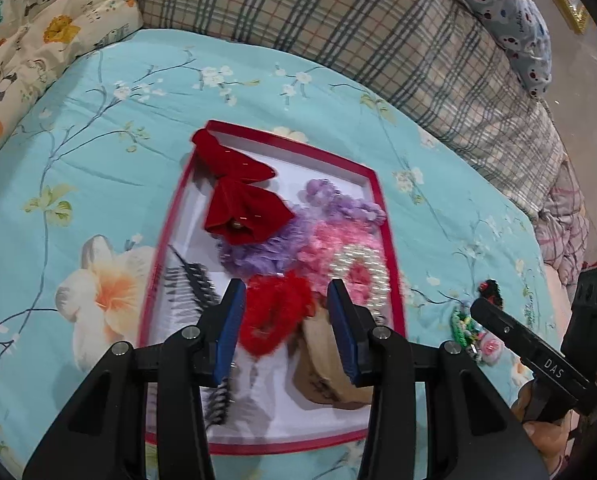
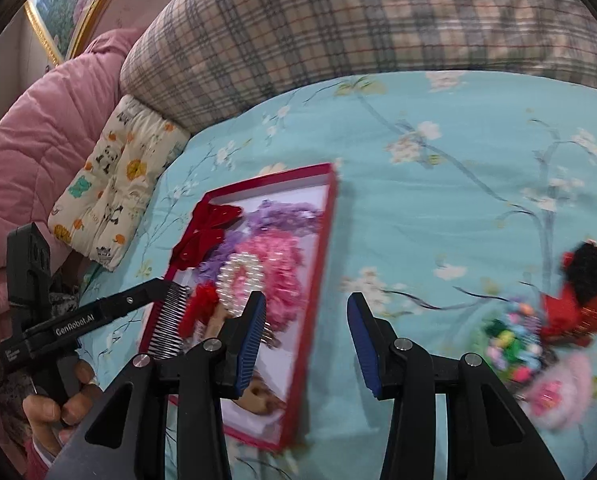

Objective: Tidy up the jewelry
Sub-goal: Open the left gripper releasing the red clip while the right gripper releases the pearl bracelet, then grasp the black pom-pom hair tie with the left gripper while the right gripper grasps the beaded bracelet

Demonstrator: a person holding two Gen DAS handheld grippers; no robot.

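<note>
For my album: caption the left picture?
Open left gripper above a red tray of hair accessories.

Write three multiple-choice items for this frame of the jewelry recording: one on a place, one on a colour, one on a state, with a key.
1. Where does the pearl hair piece lie?
A. inside the red-rimmed tray
B. on the plaid cushion
C. on the bedspread outside the tray

2. What colour are the pads on the right tool?
A. yellow
B. blue
C. white

3. How does the left tool stand?
A. shut on the black comb
B. shut on the red velvet bow
C. open, holding nothing

Key: 1 A, the pearls rest on the pink fluffy piece within the tray's rim. 2 B, both inner faces show blue in the right wrist view. 3 C, its jaws stand apart above the red fluffy piece, with nothing pressed between them.
</note>
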